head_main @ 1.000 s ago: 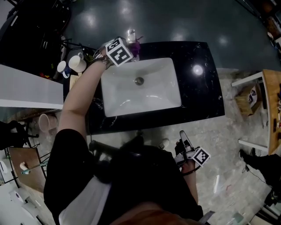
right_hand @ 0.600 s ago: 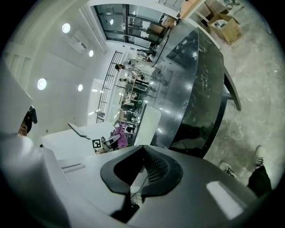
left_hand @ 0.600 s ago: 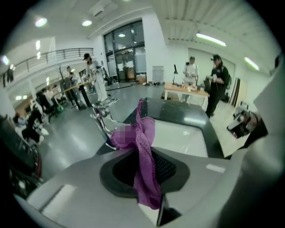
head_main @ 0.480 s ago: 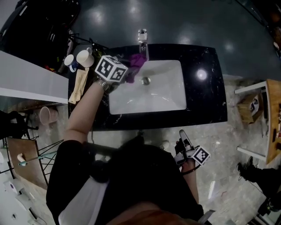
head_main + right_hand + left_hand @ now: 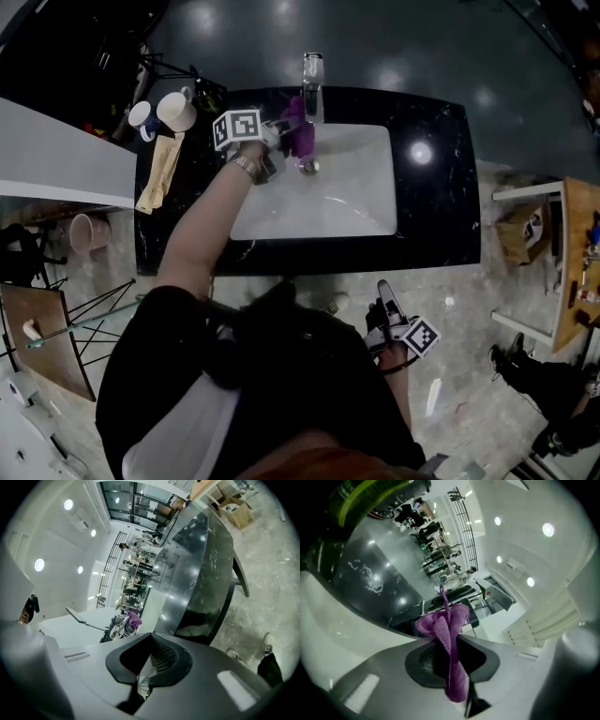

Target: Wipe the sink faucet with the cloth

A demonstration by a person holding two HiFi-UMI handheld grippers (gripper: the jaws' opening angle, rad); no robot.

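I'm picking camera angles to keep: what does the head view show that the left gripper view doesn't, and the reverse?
Only the head view: two mugs and the right tongs, held low beside the person. Only the left gripper view: the left tongs pinching the purple cloth, close up. Both: that cloth and the black countertop.

your cloth [image 5: 300, 134]: purple
sink [image 5: 361, 202]: white
counter [image 5: 436, 202]: black, faint pale veins
marker cube [image 5: 236, 128]: black-and-white squares
mugs [image 5: 176, 111]: white
your top [image 5: 309, 375]: black
floor by you [image 5: 450, 309]: pale, mottled stone
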